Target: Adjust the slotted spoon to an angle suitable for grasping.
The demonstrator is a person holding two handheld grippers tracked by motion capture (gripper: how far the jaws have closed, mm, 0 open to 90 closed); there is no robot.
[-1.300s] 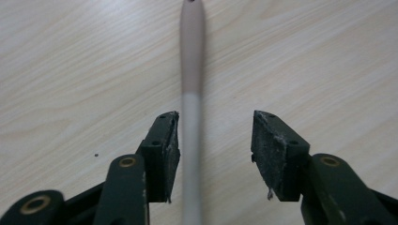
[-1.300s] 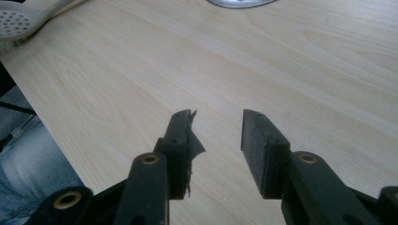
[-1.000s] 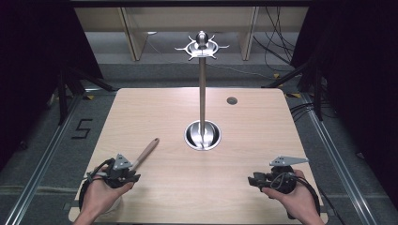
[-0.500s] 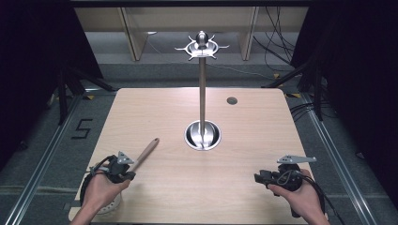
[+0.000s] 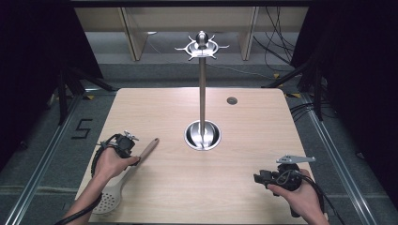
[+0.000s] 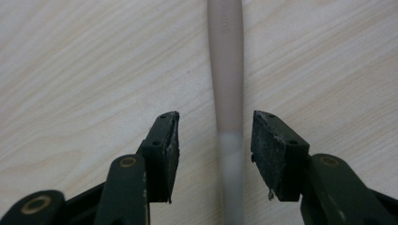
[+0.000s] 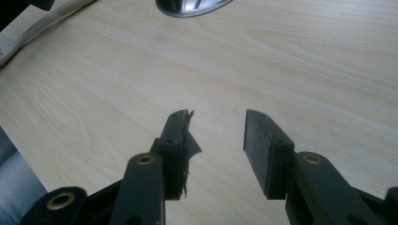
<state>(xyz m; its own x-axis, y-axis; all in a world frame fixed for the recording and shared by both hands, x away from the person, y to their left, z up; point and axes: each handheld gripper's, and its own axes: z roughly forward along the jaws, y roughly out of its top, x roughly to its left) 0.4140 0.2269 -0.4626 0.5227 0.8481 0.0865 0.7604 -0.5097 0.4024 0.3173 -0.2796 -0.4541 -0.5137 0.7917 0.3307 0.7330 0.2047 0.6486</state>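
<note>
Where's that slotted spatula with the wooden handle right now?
In the high view the slotted spatula lies on the table's near-left part, its handle pointing toward the metal stand's base. The left gripper sits over that handle, open jaws on either side.

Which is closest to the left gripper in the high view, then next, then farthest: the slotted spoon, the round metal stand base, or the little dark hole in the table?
1. slotted spoon, right beside the left gripper.
2. stand base, mid-table.
3. dark hole, far right side.
</note>
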